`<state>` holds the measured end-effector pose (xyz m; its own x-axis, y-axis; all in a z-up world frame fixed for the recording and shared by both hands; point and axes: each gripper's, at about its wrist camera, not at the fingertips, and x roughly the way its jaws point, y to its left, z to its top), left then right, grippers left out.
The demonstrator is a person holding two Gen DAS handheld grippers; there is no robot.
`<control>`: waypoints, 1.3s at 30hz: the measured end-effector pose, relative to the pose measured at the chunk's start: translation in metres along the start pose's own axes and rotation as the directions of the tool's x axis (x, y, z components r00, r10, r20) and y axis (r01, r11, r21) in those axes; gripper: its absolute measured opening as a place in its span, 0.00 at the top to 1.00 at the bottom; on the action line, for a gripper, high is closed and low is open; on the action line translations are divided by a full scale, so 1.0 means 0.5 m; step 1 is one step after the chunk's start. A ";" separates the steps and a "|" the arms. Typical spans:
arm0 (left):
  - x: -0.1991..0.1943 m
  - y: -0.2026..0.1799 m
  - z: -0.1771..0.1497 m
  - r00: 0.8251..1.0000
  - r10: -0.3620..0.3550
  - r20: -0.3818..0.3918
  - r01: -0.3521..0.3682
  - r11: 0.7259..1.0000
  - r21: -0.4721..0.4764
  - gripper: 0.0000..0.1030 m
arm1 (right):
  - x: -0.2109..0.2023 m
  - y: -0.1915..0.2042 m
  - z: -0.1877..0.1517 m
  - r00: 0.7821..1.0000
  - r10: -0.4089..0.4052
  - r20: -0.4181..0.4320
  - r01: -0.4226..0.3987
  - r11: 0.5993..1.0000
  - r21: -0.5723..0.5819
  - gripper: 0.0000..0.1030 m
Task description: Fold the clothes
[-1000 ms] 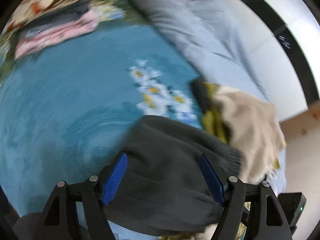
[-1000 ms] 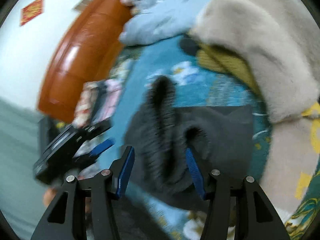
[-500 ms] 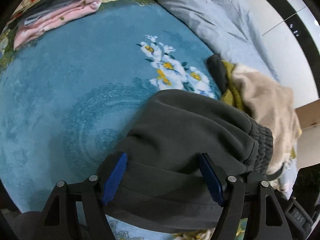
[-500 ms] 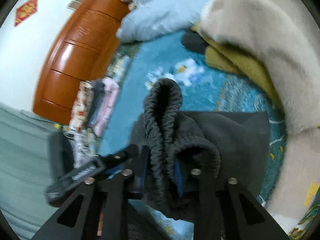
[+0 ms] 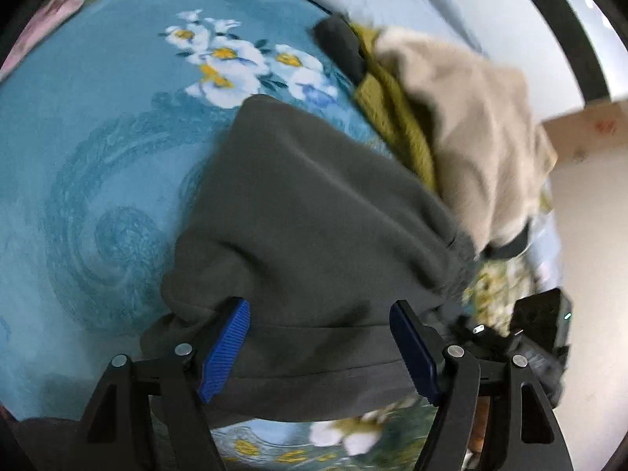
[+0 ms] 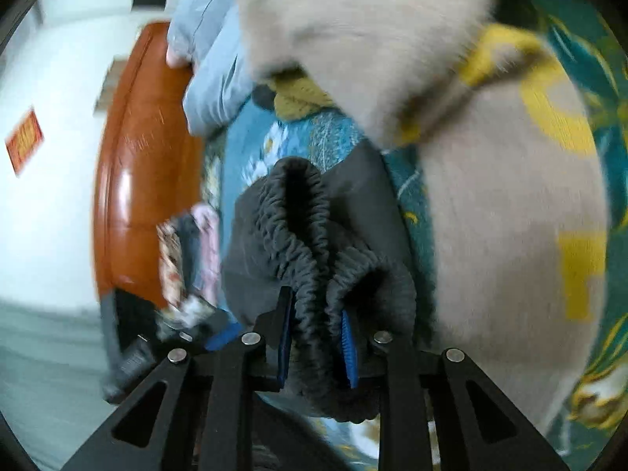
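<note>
Right hand-held gripper (image 6: 314, 349) pinches the grey trousers' (image 5: 314, 212) waistband; left hand-held gripper (image 5: 320, 347) spread, empty; bunched elastic could slip free, or trousers could snag the beige garment (image 5: 471, 125) at two o'clock.

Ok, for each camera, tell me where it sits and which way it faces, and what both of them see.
Left wrist: sits on the left gripper, looking forward and down over the dark grey garment on the blue floral blanket; its own open blue-padded fingers show.
Right wrist: sits on the right gripper, facing the wooden headboard; its fingers are shut on the garment's elastic waistband.
Shared: the grey garment, the blanket, the beige fleece and the olive knit.
</note>
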<state>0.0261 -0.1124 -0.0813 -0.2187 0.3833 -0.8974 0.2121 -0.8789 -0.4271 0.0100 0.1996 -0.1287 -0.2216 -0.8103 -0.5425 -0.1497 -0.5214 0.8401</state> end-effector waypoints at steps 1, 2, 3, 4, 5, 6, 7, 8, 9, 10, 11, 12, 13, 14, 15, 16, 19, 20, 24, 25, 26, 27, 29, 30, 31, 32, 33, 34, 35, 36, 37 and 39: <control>0.003 -0.011 -0.002 1.000 0.029 0.001 -0.029 0.999 0.029 0.24 | -0.002 0.011 0.001 1.000 -0.014 -0.011 0.014 1.000 -0.020 0.73; 0.003 -0.021 -0.004 0.999 0.050 0.006 -0.051 0.997 0.056 0.24 | -0.006 0.023 0.002 0.999 -0.034 -0.019 0.033 0.998 -0.046 0.72; 0.002 -0.029 -0.005 0.998 0.064 0.014 -0.065 0.995 0.079 0.24 | -0.014 0.040 0.004 0.997 -0.072 -0.025 0.070 0.994 -0.084 0.70; -0.001 -0.033 -0.006 0.998 0.061 0.022 -0.063 0.994 0.090 0.24 | -0.023 0.057 0.005 0.993 -0.114 -0.028 0.110 0.986 -0.123 0.69; -0.006 -0.034 -0.005 0.999 0.043 0.030 -0.046 0.995 0.090 0.24 | -0.036 0.074 0.004 0.984 -0.177 -0.020 0.171 0.971 -0.166 0.69; -0.012 -0.028 -0.004 0.999 0.019 0.038 -0.022 0.997 0.080 0.24 | -0.051 0.093 0.004 0.969 -0.249 0.003 0.244 0.947 -0.207 0.69; -0.018 -0.018 -0.003 0.999 -0.011 0.046 0.008 0.998 0.063 0.24 | -0.064 0.109 0.003 0.959 -0.284 0.027 0.282 0.931 -0.231 0.67; -0.025 -0.006 -0.002 0.997 -0.049 0.056 0.047 0.998 0.040 0.24 | -0.075 0.125 -0.002 0.956 -0.290 0.052 0.293 0.921 -0.255 0.66; -0.031 0.007 -0.002 0.993 -0.095 0.071 0.094 0.995 0.013 0.24 | -0.081 0.141 -0.006 0.959 -0.276 0.069 0.284 0.917 -0.280 0.66; -0.034 0.017 0.000 0.989 -0.121 0.079 0.122 0.992 -0.012 0.24 | -0.087 0.153 -0.008 0.965 -0.253 0.075 0.264 0.914 -0.309 0.66; -0.034 0.024 0.003 0.989 -0.128 0.079 0.131 0.991 -0.035 0.24 | -0.088 0.167 -0.010 0.970 -0.230 0.077 0.242 0.909 -0.338 0.66; -0.033 0.031 0.006 0.988 -0.135 0.080 0.140 0.988 -0.058 0.24 | -0.076 0.184 -0.015 0.976 -0.207 0.068 0.217 0.903 -0.370 0.66; -0.030 0.036 0.009 0.987 -0.139 0.076 0.144 0.987 -0.075 0.24 | -0.062 0.199 -0.019 0.981 -0.184 0.056 0.190 0.897 -0.399 0.66; -0.028 0.037 0.010 0.988 -0.137 0.070 0.143 0.986 -0.082 0.24 | -0.042 0.203 -0.023 0.985 -0.166 0.034 0.165 0.894 -0.417 0.65; -0.029 0.035 0.009 0.989 -0.132 0.067 0.137 0.987 -0.080 0.24 | -0.026 0.194 -0.025 0.985 -0.173 0.025 0.168 0.897 -0.410 0.65; -0.030 0.032 0.007 0.990 -0.126 0.067 0.131 0.989 -0.075 0.24 | -0.007 0.174 -0.024 0.980 -0.196 0.019 0.188 0.903 -0.386 0.65; -0.025 0.024 0.001 0.992 -0.117 0.051 0.120 0.991 -0.059 0.24 | 0.026 0.112 -0.020 0.970 -0.241 0.015 0.233 0.917 -0.324 0.69; -0.023 0.021 -0.001 0.992 -0.116 0.047 0.119 0.991 -0.054 0.24 | 0.027 0.101 -0.019 0.971 -0.237 0.020 0.231 0.921 -0.313 0.70; -0.022 0.021 -0.002 0.992 -0.120 0.046 0.122 0.991 -0.046 0.24 | 0.007 0.111 -0.015 0.979 -0.203 -0.003 0.192 0.932 -0.309 0.70; -0.029 0.025 -0.003 0.988 -0.142 0.054 0.145 0.988 -0.053 0.24 | -0.004 0.119 -0.015 0.982 -0.187 0.004 0.178 0.931 -0.318 0.67; -0.041 0.031 -0.005 0.981 -0.179 0.068 0.184 0.981 -0.064 0.24 | -0.020 0.124 -0.016 0.985 -0.169 0.020 0.166 0.929 -0.331 0.63; -0.058 0.041 -0.005 0.969 -0.230 0.092 0.238 0.968 -0.081 0.24 | -0.033 0.123 -0.017 0.986 -0.162 0.041 0.166 0.926 -0.339 0.55; -0.090 0.064 -0.002 0.947 -0.288 0.140 0.303 0.947 -0.108 0.24 | -0.052 0.104 -0.012 0.986 -0.153 0.071 0.168 0.934 -0.315 0.47; -0.100 0.075 0.006 0.954 -0.260 0.152 0.278 0.954 -0.114 0.24 | -0.057 0.088 -0.007 0.985 -0.152 0.078 0.168 0.942 -0.291 0.40; -0.111 0.087 0.014 0.959 -0.232 0.165 0.253 0.960 -0.121 0.21 | -0.052 0.075 -0.004 0.987 -0.147 0.069 0.161 0.951 -0.265 0.31; -0.115 0.098 0.023 0.969 -0.185 0.167 0.207 0.970 -0.129 0.19 | -0.038 0.059 -0.002 0.992 -0.120 0.041 0.126 0.964 -0.236 0.26; -0.107 0.109 0.034 0.979 -0.144 0.146 0.164 0.977 -0.137 0.16 | -0.024 0.045 0.000 0.995 -0.094 0.015 0.095 0.973 -0.209 0.21; -0.093 0.117 0.046 0.985 -0.127 0.113 0.143 0.979 -0.144 0.14 | -0.009 0.038 0.002 0.997 -0.080 -0.010 0.076 0.978 -0.194 0.20; -0.079 0.126 0.057 0.991 -0.111 0.081 0.122 0.981 -0.150 0.13 | 0.005 0.031 0.004 0.997 -0.069 -0.029 0.063 0.982 -0.180 0.19; -0.063 0.134 0.068 0.993 -0.106 0.043 0.111 0.982 -0.155 0.13 | 0.017 0.025 0.007 0.997 -0.070 -0.027 0.064 0.983 -0.174 0.19; -0.040 0.139 0.079 0.994 -0.106 -0.006 0.104 0.981 -0.162 0.13 | 0.024 0.021 0.013 0.998 -0.062 -0.018 0.058 0.984 -0.167 0.17; -0.006 0.139 0.094 0.992 -0.104 -0.068 0.092 0.983 -0.158 0.13 | 0.035 0.015 0.025 0.999 -0.037 -0.019 0.034 0.988 -0.151 0.13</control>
<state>-0.0031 -0.1877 -0.1032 -0.1742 0.4907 -0.8537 0.3387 -0.7842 -0.5199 -0.0072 0.1850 -0.1317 -0.1979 -0.7952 -0.5732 -0.0094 -0.5832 0.8123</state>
